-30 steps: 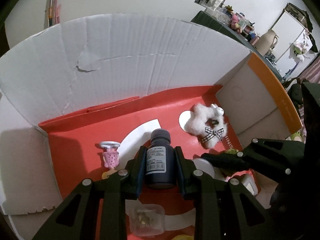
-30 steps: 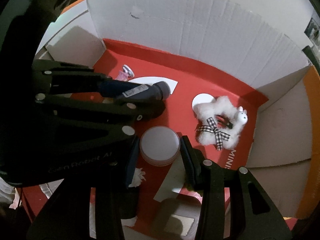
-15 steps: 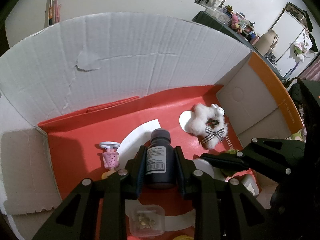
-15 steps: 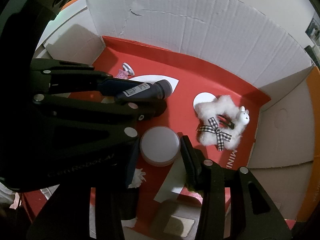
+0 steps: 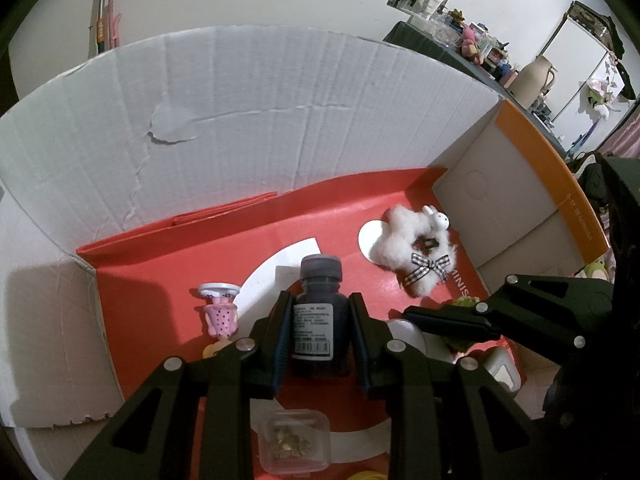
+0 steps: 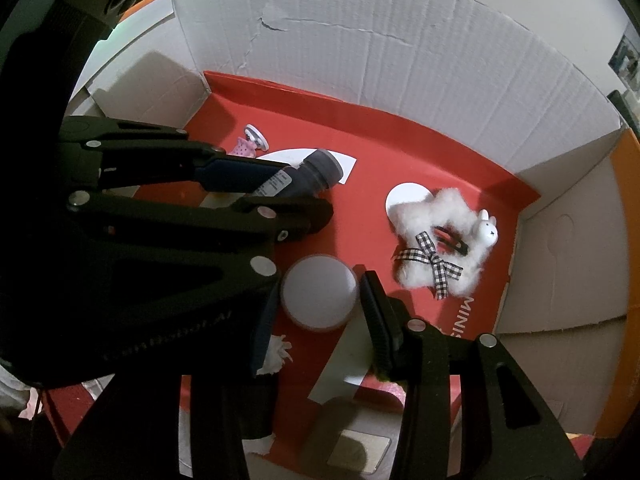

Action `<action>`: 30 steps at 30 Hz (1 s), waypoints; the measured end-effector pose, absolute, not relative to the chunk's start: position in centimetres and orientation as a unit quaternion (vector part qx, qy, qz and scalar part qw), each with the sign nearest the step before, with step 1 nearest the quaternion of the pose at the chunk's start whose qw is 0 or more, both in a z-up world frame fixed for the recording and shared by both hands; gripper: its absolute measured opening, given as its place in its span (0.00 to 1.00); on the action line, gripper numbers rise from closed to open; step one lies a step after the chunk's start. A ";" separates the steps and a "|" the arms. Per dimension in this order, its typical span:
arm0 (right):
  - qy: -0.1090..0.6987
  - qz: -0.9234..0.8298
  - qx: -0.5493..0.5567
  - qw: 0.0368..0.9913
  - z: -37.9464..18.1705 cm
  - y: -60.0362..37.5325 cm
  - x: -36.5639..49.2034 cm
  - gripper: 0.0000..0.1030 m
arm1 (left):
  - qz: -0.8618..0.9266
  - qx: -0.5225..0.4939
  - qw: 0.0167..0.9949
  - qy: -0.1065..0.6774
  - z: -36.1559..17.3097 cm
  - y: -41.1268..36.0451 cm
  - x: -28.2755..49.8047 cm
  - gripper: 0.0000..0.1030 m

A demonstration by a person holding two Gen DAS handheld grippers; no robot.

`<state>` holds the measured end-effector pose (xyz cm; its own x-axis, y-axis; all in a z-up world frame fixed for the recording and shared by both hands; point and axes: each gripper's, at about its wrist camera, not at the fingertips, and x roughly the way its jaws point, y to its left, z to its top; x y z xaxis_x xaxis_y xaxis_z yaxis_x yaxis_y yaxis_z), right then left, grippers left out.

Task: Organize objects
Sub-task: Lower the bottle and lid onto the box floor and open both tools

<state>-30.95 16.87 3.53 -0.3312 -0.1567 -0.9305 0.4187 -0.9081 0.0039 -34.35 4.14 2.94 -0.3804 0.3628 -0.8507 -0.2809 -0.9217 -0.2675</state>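
Left wrist view: the left gripper (image 5: 320,332) has its two black fingers closed against the sides of a dark bottle (image 5: 318,316), held above the box floor.
Bottle: smooth, dark, cylindrical, with a round screw cap pointing away from the fingers and a white paper label with a barcode facing up.
Right wrist view: the right gripper (image 6: 320,312) has its fingers set on either side of a white round jar (image 6: 319,298); the left finger is mostly hidden, so whether both press on it cannot be told.
Jar: low, round, with a flat matte lid, between the right fingers.
Box: a cardboard box (image 5: 248,120) of corrugated white walls, creased and torn in one spot, with a glossy red floor and an orange-edged flap.
Fluffy toy: a white woolly plush ring (image 6: 436,240) with a small smooth bunny head and a checked ribbon bow, beyond the right fingers and to their right.
Pink figure: a small dotted pink toy (image 5: 220,314) with a white round top, just left of the left fingers.
Clear case: a small see-through plastic case (image 5: 294,442) of small brownish bits, below the left fingers.
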 end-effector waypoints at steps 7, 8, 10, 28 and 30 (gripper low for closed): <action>0.120 -0.807 0.550 0.178 3.1 15.3 -31.2 0.40 | 0.831 -0.521 0.194 -0.039 2.8 4.6 -34.6 0.28; 0.120 -0.807 0.550 0.177 3.1 15.3 -31.2 0.40 | 0.831 -0.521 0.194 -0.039 2.9 4.5 -34.5 0.28; 0.120 -0.807 0.550 0.177 3.1 15.3 -31.1 0.40 | 0.830 -0.521 0.194 -0.040 2.8 4.5 -34.6 0.28; 0.120 -0.817 0.538 0.169 3.3 15.8 -31.5 0.43 | 0.838 -0.509 0.192 -0.049 3.5 3.6 -34.4 0.35; 0.117 -0.819 0.536 0.170 3.4 15.9 -31.6 0.48 | 0.840 -0.505 0.192 -0.050 3.8 3.5 -34.4 0.35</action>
